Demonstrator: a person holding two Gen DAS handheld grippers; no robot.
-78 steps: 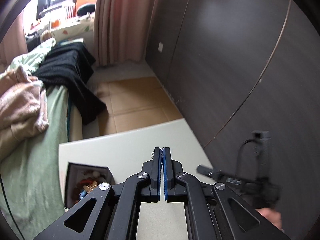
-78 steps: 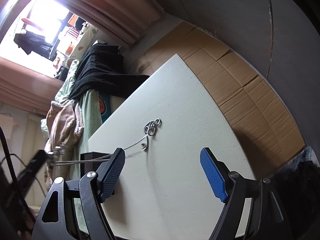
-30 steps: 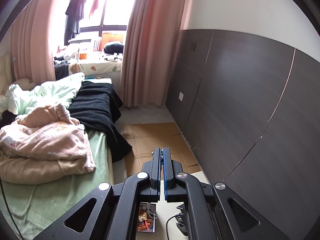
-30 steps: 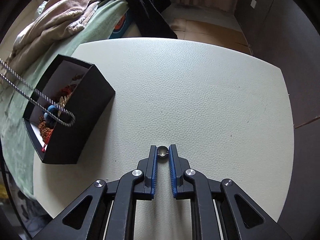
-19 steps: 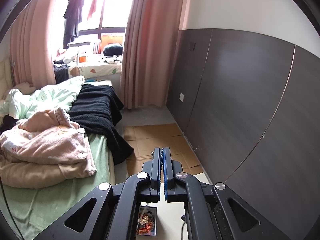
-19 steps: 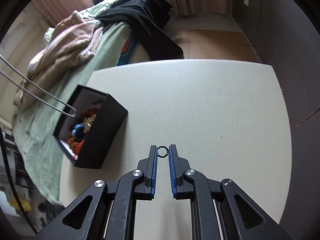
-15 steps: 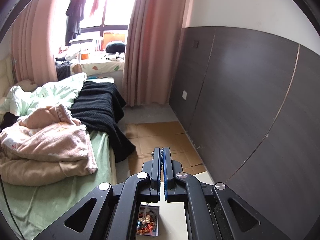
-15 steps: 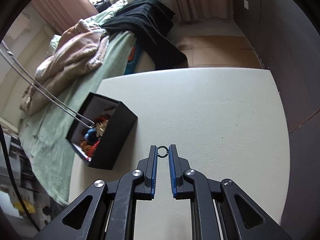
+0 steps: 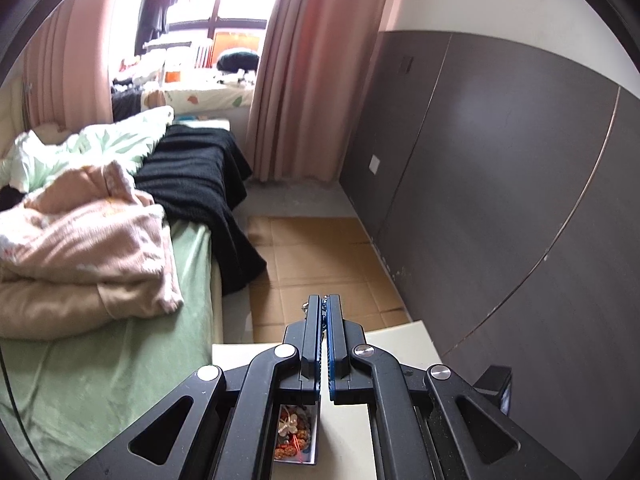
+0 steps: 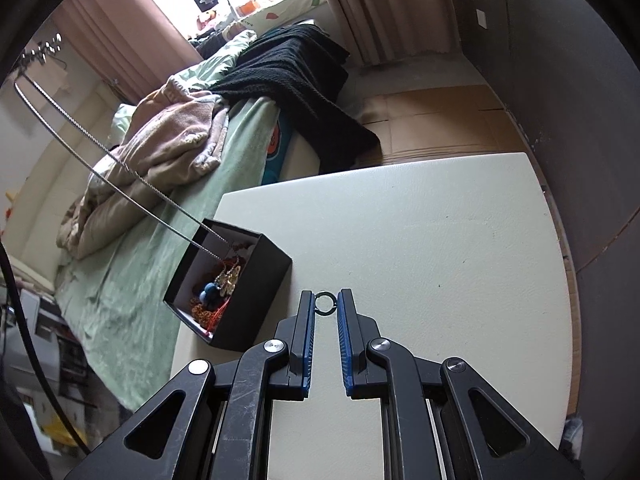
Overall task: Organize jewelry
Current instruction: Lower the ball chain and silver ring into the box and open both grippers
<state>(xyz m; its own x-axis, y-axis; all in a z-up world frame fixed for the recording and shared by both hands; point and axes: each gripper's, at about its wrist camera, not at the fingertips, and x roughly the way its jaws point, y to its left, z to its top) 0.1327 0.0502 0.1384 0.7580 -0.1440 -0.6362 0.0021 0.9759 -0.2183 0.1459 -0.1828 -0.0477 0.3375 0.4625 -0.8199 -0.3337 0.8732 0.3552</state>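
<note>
At the far left of the right wrist view, a thin twisted silver chain [image 10: 120, 172] hangs in a long doubled strand from the upper left corner down into the open black cardboard jewelry box [image 10: 256, 304], where its lower end meets the pile inside: red and orange beads, a dark blue bead cluster and a gold-coloured piece. The box stands on the left edge of the pale cream textured worktop [image 10: 420, 232], just beside the green-sheeted bed [image 10: 132, 280], on which a pink-beige blanket and a black knitted throw lie crumpled. To the right of the box, the right claw [image 10: 326, 304], black with blue pads, is clenched on a small dark metal ring [image 10: 325, 304], which is pinched upright between the fingertips above the bare worktop. The rest of the worktop to the right carries nothing but a few specks, and beyond it a dark brown panelled wall rises. In the left wrist view, the left claw [image 9: 323, 312] is clenched with its blue pads pressed together; a little metal clasp and links of the chain [image 9: 306, 307] peek out at the left of its fingertips, so it grasps the chain's upper end. Below its fingers the same box [image 9: 296, 434] shows through the gap, seen from above with its beads, at the near edge of the worktop [image 9: 400, 340].
</note>
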